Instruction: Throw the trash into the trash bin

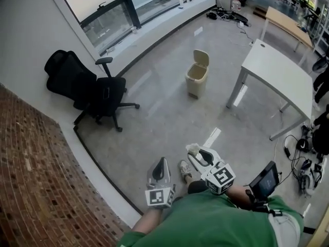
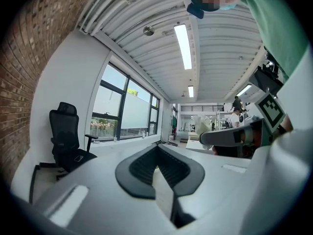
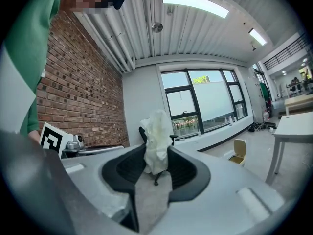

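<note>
Progress: the pick-up looks done, the drop is not. The trash (image 1: 193, 148), a crumpled white tissue, is off the floor (image 1: 164, 112) and pinched at the tip of the right gripper (image 1: 195, 153). In the right gripper view the wad (image 3: 156, 133) stands up out of the closed jaws, with the pads pressing on its lower end.

The trash bin (image 1: 197, 78) is a small beige one with its lid tipped up, so the mouth is open. It stands on the floor between the black office chair (image 1: 87, 86) and the white bench (image 1: 277, 68), well apart from both grippers. Nothing is visible inside it from here.

Left to do, as I judge it: cross the open floor to the bin, bring the tissue over the mouth, and let go.

Pose: both grippers are held close in front of the person's body, side by side and about level, pointing out into the room. The right one sits a little further forward. From the right gripper view the bin (image 3: 239, 151) lies low and to the right of the jaws, so that gripper is not lined up on it. It faces more toward the chair and the windows.

The left gripper (image 1: 162, 161) has its jaws together with nothing between them. It is empty and has no visible part in the carry.
</note>
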Motion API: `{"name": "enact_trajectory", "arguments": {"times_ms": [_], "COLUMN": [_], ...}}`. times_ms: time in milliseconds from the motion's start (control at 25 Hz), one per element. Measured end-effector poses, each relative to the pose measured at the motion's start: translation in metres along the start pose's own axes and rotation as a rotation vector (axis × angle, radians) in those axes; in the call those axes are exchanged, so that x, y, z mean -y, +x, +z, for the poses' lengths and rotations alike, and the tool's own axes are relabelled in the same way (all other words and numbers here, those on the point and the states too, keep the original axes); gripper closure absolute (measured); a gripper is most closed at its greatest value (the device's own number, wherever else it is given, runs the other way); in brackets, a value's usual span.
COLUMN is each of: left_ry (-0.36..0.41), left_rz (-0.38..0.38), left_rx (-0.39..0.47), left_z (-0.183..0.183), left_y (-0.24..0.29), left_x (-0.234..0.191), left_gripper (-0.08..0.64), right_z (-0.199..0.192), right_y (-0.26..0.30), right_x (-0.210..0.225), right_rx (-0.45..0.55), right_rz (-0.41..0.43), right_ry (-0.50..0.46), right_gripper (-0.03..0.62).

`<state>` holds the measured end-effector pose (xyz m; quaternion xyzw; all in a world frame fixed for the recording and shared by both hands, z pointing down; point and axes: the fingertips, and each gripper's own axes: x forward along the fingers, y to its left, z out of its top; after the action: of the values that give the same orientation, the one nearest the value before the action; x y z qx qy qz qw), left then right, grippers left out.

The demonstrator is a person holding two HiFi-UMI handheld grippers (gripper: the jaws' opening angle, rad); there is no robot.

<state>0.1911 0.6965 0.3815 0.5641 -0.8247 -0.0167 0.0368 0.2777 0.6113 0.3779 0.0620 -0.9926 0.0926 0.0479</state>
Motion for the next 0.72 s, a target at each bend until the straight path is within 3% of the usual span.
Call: {"name": "enact_trajectory", "arguments": {"times_ms": [400, 720], "left_ry": [0.009, 0.075], "left_rz": [0.110, 0.144], "left_rx": [0.009, 0.020], "left_z": [0.006, 0.025], "left_y": [0.036, 0.093], "left_x": [-0.071, -0.120], "left_gripper": [0.554, 0.554], "right_z": [0.007, 0.024], "right_y": [0.093, 0.171], "right_x": [0.004, 0.025], "right_rx": [0.005, 0.023], "right_rz": [0.113, 0.170], "right_ry": [-0.012, -0.001], "right_gripper": [0.459, 0.459]}}
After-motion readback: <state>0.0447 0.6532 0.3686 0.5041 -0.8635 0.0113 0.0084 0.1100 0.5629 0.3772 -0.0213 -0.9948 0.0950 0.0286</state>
